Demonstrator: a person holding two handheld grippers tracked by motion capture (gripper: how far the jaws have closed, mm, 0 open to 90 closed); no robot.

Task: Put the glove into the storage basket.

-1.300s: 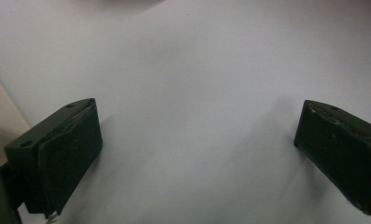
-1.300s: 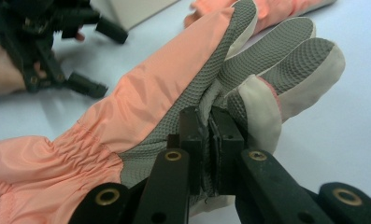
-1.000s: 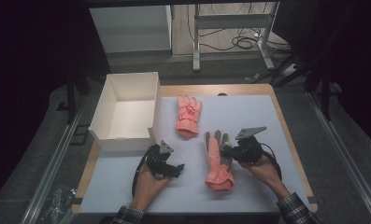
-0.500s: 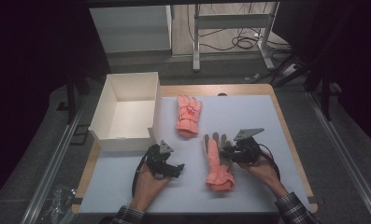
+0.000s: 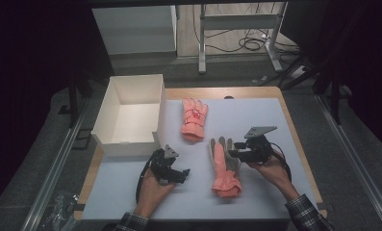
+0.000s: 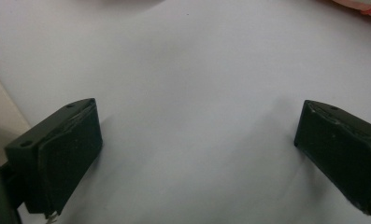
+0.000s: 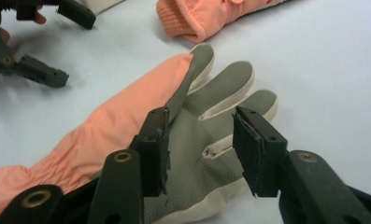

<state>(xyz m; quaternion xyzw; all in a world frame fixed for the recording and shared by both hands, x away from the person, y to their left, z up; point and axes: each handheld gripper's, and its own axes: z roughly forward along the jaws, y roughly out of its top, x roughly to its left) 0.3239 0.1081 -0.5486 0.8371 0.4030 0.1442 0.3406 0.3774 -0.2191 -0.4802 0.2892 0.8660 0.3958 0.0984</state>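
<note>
A pink glove (image 5: 224,169) with a grey palm lies at the middle of the white table top, its cuff toward me and its pink side folded over part of the palm. My right gripper (image 5: 235,154) is open at its finger end. In the right gripper view the jaws (image 7: 202,140) stand on either side of the grey palm of that glove (image 7: 103,140), just above it. A second pink glove (image 5: 194,118) lies farther back, its cuff (image 7: 197,18) toward me. My left gripper (image 5: 182,174) rests open to the left of the near glove, over bare table (image 6: 197,126).
An open white box (image 5: 112,103) stands at the table's left rear, close behind my left hand. The wooden table edge (image 5: 299,139) runs along the right. The other hand's gripper (image 7: 38,46) is in view at the upper left of the right gripper view.
My right gripper has edged slightly left, onto the finger end of the near glove. The left gripper and both gloves have stayed put.
</note>
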